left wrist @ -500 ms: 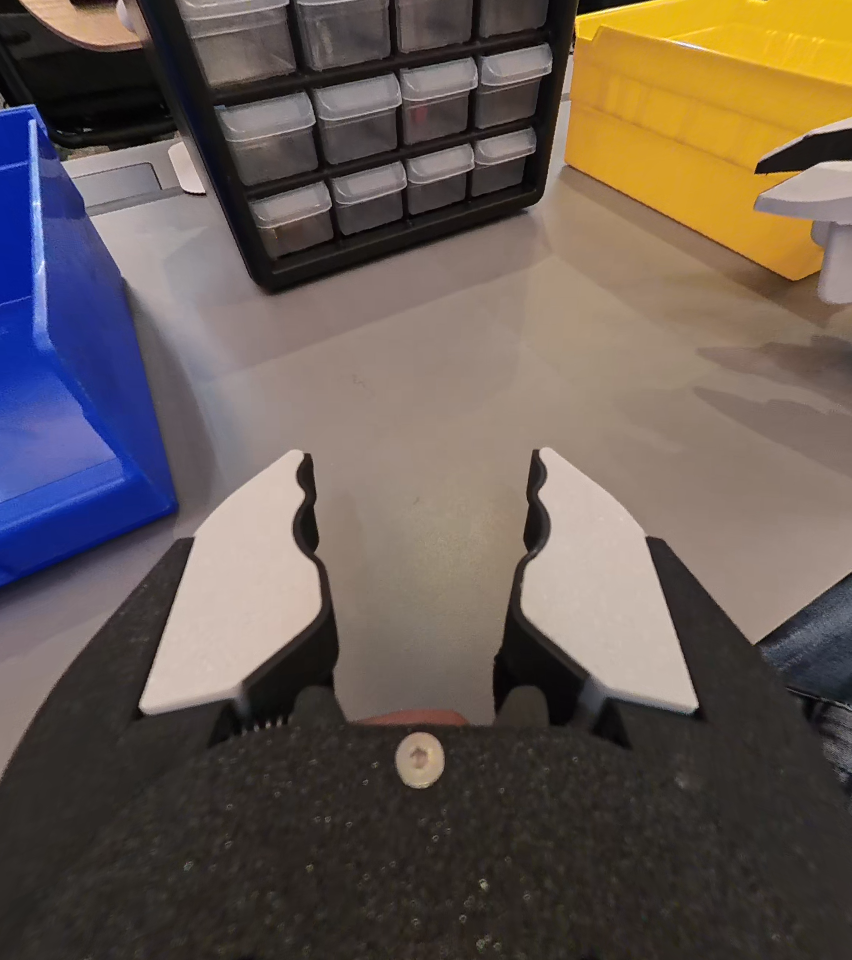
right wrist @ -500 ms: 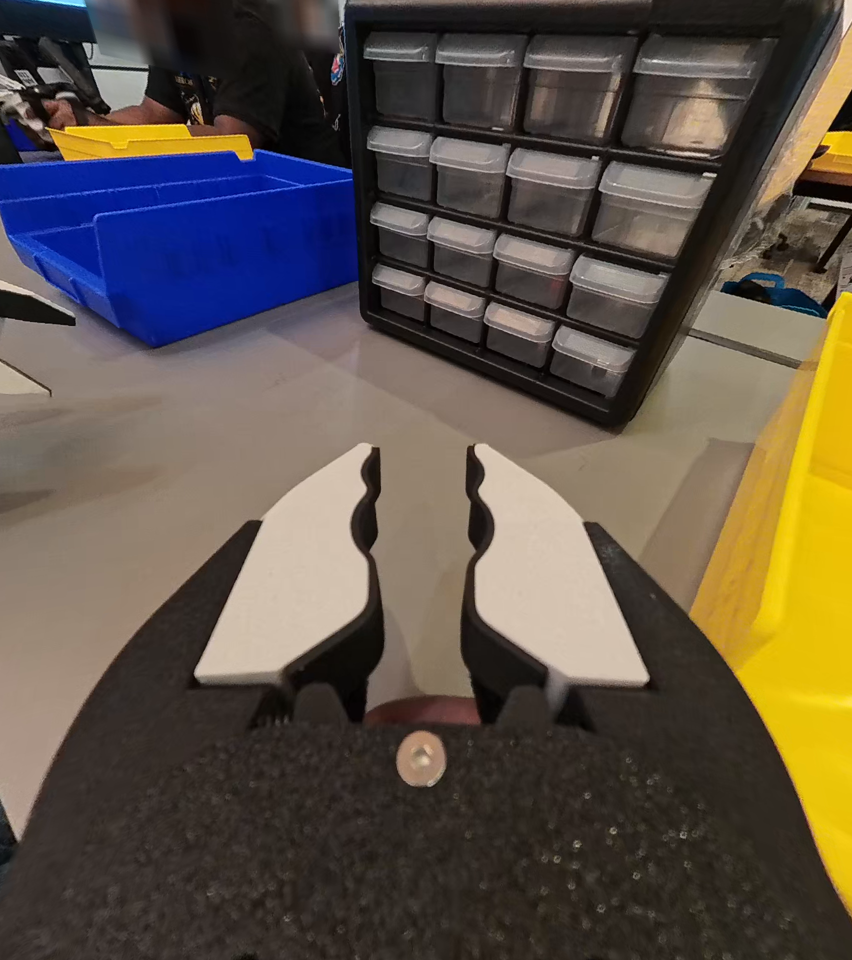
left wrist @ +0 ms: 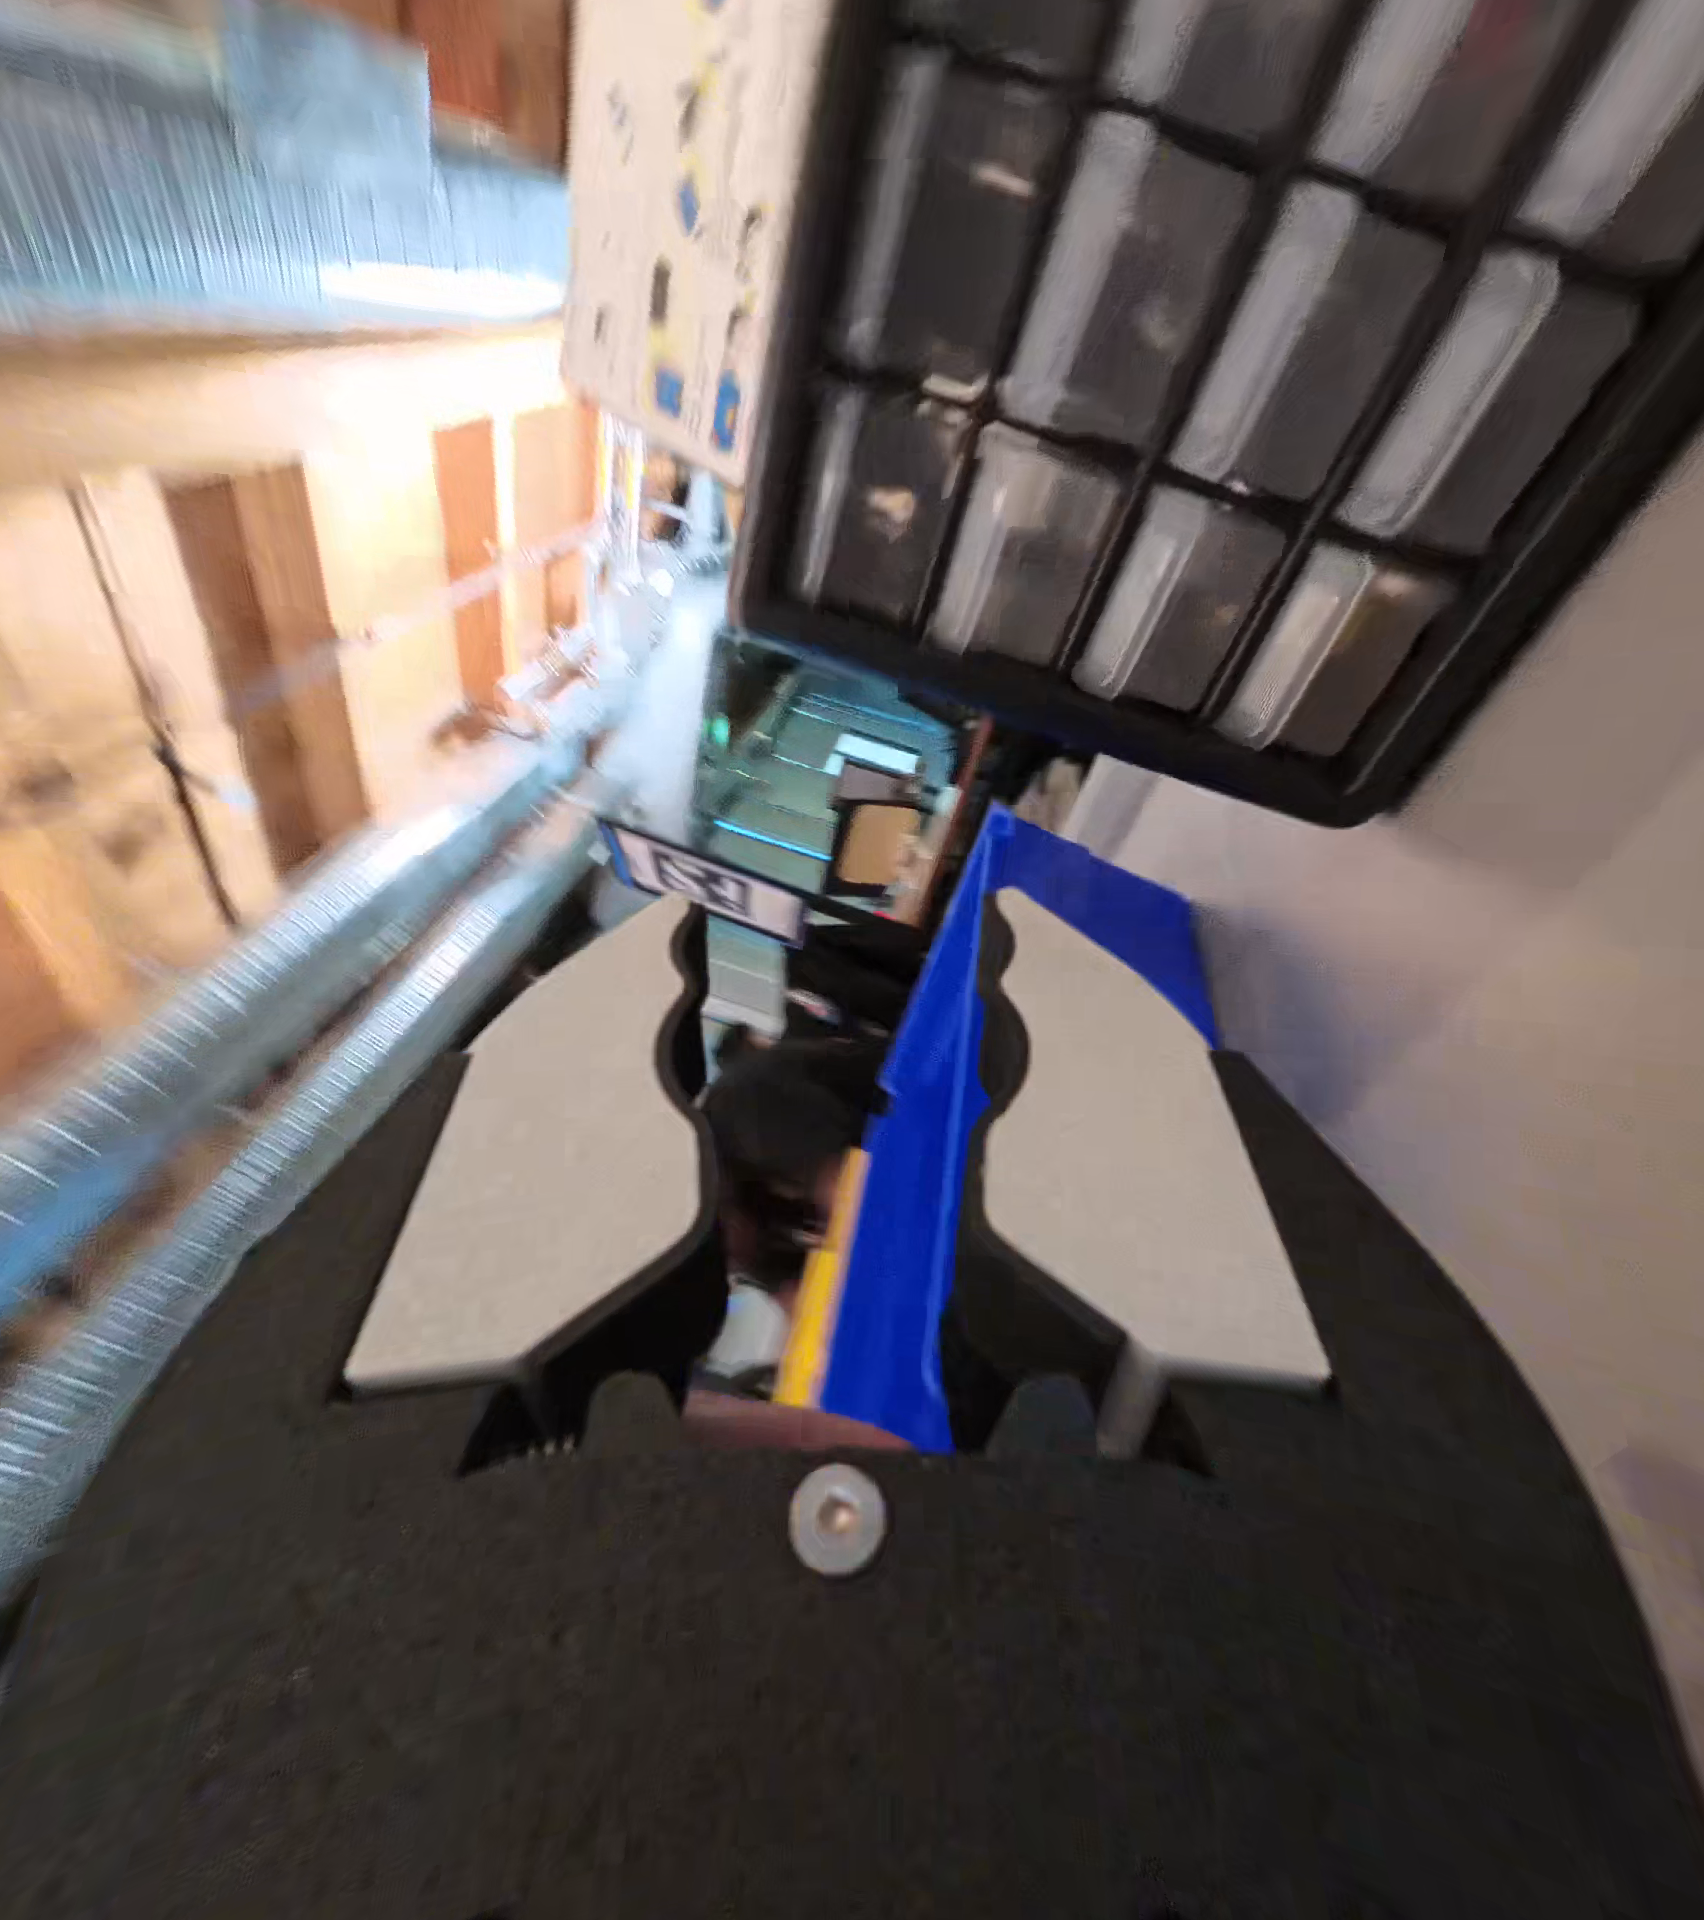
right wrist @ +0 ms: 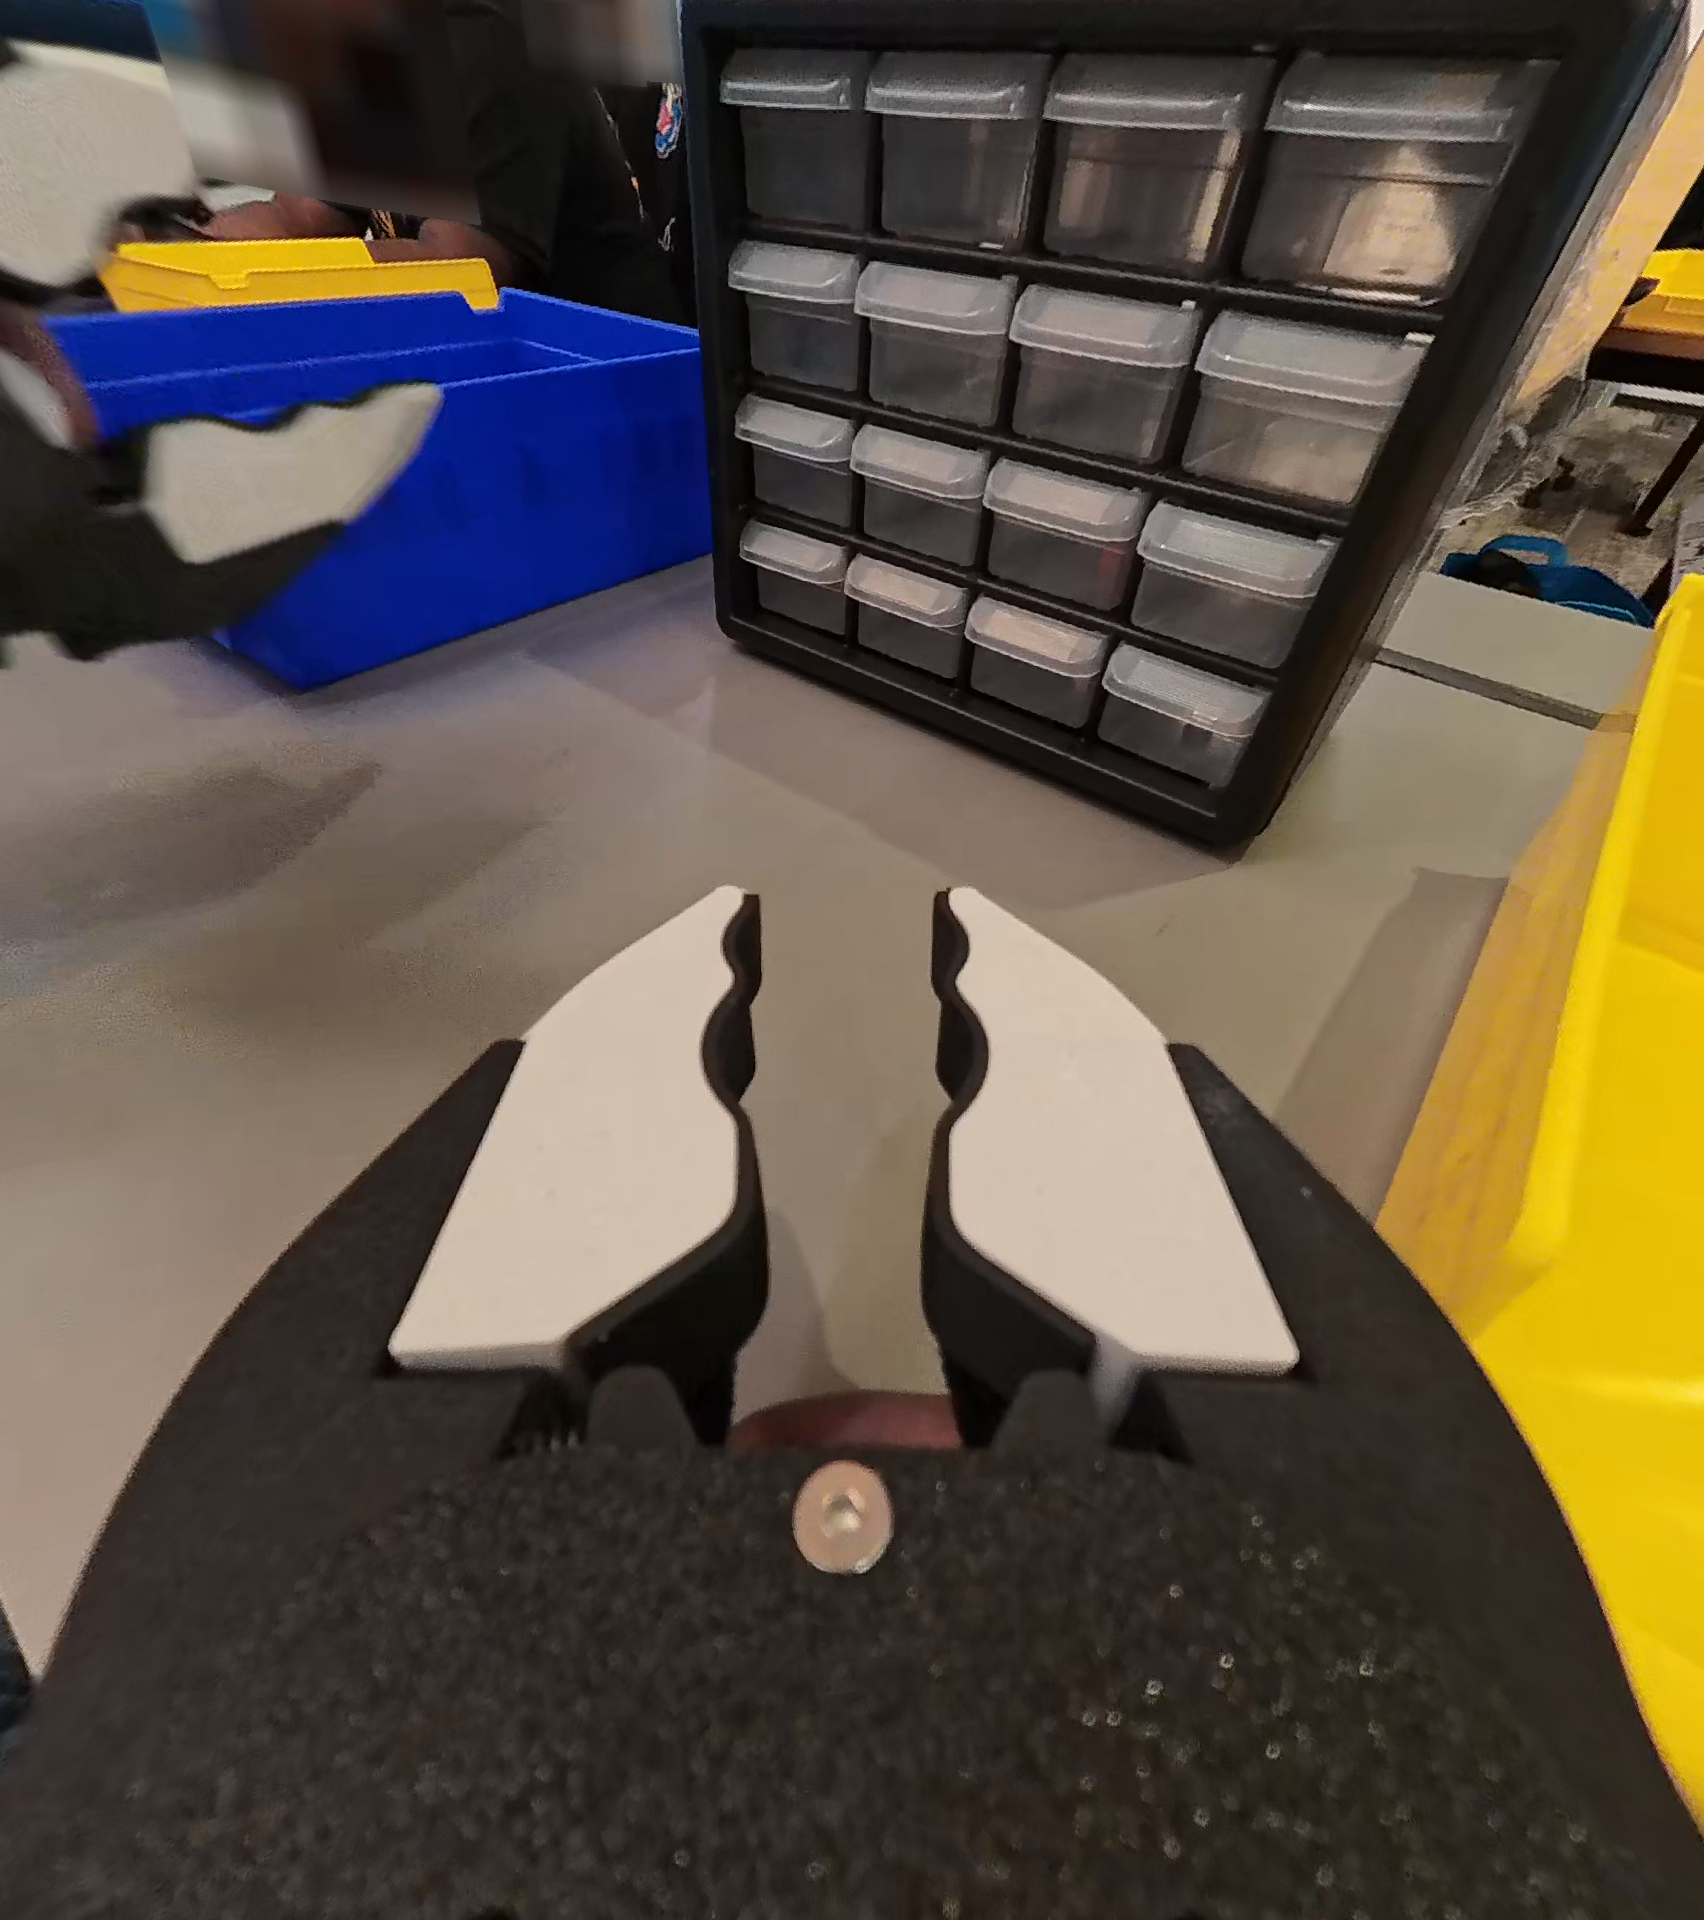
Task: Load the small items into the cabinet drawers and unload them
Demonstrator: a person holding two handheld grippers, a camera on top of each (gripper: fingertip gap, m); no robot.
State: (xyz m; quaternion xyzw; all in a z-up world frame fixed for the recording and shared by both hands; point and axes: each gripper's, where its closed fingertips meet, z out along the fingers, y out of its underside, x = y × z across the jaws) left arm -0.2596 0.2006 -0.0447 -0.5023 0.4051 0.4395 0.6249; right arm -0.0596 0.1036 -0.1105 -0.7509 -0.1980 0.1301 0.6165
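Right gripper (right wrist: 846, 909) is held low over the grey table (right wrist: 412, 883), jaws parted by a narrow gap, nothing between them. Left gripper (left wrist: 832, 920) is seen rolled hard onto its side in its own view, jaws set wide and empty; much of that view is smeared by motion blur. In the right wrist view the same left gripper (right wrist: 235, 343) appears at far left, raised above the table, in front of the blue bin (right wrist: 536, 468), its fingers spread.

The black drawer cabinet (right wrist: 1118, 416) stands on the table at far centre, four columns by four rows of clear drawers (right wrist: 1066, 530), all seen pushed in. Contents of the drawers cannot be made out. No small items are seen loose on the table.

The blue bin sits left of the cabinet, close beside it; a small yellow tray (right wrist: 308, 270) lies just behind it. A large yellow bin (right wrist: 1658, 1039) occupies the near right edge, beside the right gripper. A person in dark clothing (right wrist: 536, 156) is seated beyond the blue bin.
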